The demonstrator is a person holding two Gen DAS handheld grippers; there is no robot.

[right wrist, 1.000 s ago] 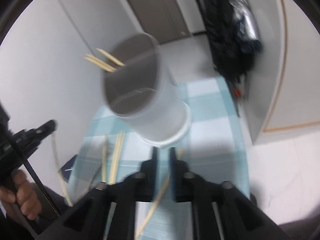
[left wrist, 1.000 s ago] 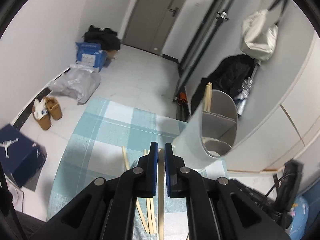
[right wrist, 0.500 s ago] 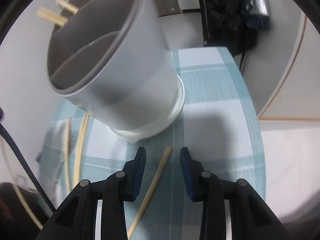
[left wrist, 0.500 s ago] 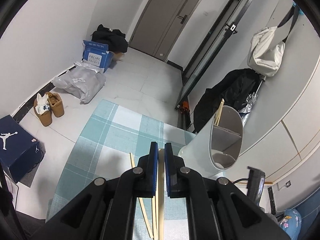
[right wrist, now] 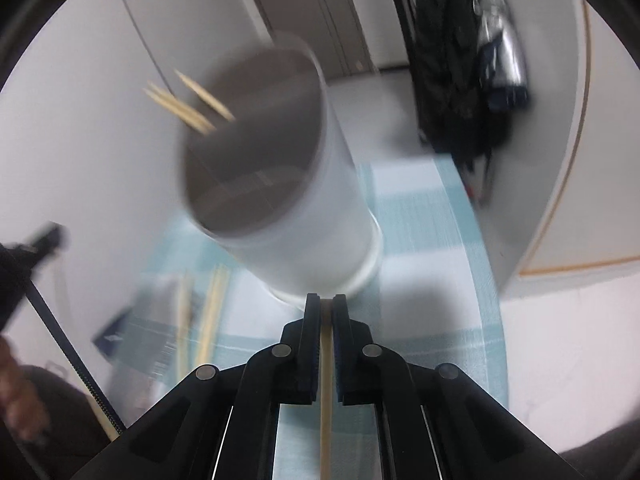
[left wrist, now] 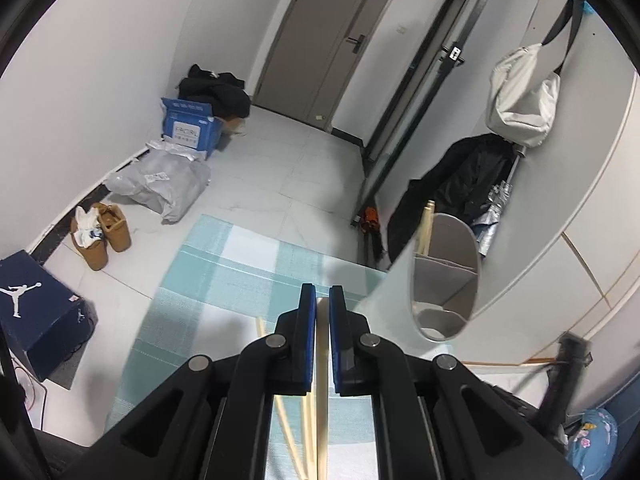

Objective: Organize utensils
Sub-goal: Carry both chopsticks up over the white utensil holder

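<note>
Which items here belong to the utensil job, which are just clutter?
Job:
- chopstick in left gripper
- chopstick in right gripper
- loose chopsticks on the cloth
- divided holder

Clutter:
- shoes
- blue box
- white bag
- black coat

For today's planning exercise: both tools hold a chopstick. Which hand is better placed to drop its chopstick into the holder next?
Probably the right: its tool grips a chopstick directly facing the holder; the left tool sees it off to the side.

A teal-and-white checked cloth [left wrist: 224,276] covers the table. On it stands a white utensil holder [right wrist: 304,232] toward 12 o'clock, upright, and loose wooden chopsticks [right wrist: 212,312] lie flat at about 9 o'clock of its base.
</note>
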